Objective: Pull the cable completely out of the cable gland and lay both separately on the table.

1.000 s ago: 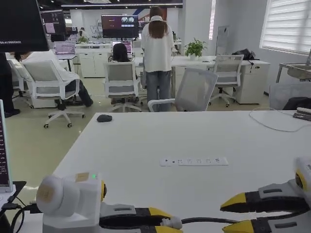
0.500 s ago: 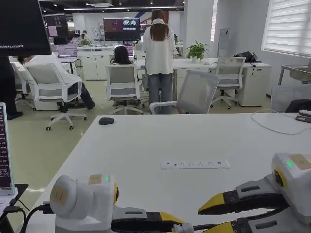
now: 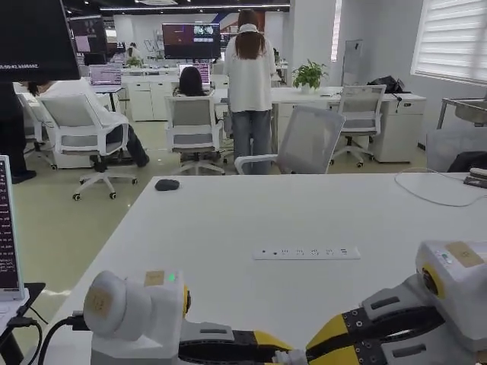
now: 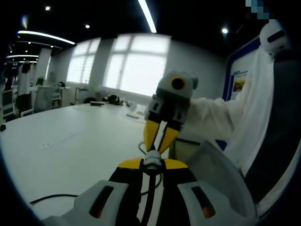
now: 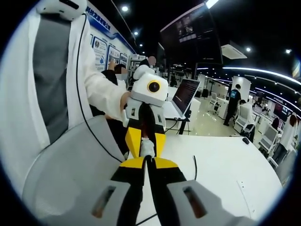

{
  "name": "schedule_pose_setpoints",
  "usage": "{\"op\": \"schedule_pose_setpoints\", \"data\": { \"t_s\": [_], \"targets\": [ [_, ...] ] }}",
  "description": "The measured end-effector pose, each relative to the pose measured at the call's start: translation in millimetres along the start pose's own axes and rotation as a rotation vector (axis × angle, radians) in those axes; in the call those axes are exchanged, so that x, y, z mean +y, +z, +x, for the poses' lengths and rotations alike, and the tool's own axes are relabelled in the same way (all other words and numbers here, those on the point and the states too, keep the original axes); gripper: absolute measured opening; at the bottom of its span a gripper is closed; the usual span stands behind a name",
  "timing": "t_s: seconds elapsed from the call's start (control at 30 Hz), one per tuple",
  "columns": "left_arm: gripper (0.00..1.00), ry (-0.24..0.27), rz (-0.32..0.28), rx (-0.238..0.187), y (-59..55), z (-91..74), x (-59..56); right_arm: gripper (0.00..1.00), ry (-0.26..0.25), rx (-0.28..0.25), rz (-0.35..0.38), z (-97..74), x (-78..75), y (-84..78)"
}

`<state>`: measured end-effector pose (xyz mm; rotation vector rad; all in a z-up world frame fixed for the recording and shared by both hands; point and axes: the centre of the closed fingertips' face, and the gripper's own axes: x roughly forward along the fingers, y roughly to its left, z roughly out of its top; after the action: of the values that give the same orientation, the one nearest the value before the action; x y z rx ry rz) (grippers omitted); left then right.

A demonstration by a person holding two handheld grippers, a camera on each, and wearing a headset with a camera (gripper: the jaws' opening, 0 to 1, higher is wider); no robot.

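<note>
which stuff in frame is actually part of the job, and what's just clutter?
Job:
- white plastic cable gland
- thin black cable
- left gripper
- right gripper

Lying about:
- flat white power strip
- black computer mouse
- loose white cord

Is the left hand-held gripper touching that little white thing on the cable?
Touching. In the left gripper view, the left hand-held gripper has its yellow tips closed against both sides of the white cable gland.
</note>
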<state>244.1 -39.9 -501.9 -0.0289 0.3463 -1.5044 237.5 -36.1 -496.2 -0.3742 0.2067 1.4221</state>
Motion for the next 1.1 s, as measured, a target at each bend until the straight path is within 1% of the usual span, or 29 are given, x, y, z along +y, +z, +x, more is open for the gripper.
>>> {"op": "schedule_pose_setpoints", "data": {
  "t_s": [0.17,0.33,0.43,0.53,0.73,0.97,1.03,1.1],
  "targets": [
    [0.17,0.002,0.002,0.001,-0.4,-0.3,0.7,0.04,-0.008,0.001,0.001,-1.9,-1.0,-0.9],
    [0.17,0.014,0.0,0.001,-1.4,-5.2,4.2,0.04,-0.035,0.008,0.018,-9.8,-4.5,-6.2],
    [0.17,0.023,-0.002,-0.002,-1.9,-9.7,6.6,0.04,-0.058,0.02,0.025,-16.0,-7.6,-12.2],
    [0.17,0.033,-0.004,-0.009,-1.0,-14.8,8.2,0.04,-0.076,0.043,0.037,-22.5,-9.4,-20.4],
    [0.17,0.043,-0.006,-0.013,-0.6,-21.9,10.4,0.04,-0.13,0.042,0.077,-38.6,-13.3,-32.3],
    [0.17,0.054,-0.007,-0.01,-0.3,-28.4,11.5,0.04,-0.159,0.05,0.11,-46.5,-13.2,-44.0],
    [0.17,0.059,-0.007,-0.011,0.3,-30.8,12.4,0.04,-0.167,0.052,0.115,-47.9,-13.6,-45.5],
    [0.17,0.062,-0.014,-0.018,1.7,-32.6,13.8,0.04,-0.171,0.044,0.123,-48.3,-14.4,-44.9]
  ]
}}
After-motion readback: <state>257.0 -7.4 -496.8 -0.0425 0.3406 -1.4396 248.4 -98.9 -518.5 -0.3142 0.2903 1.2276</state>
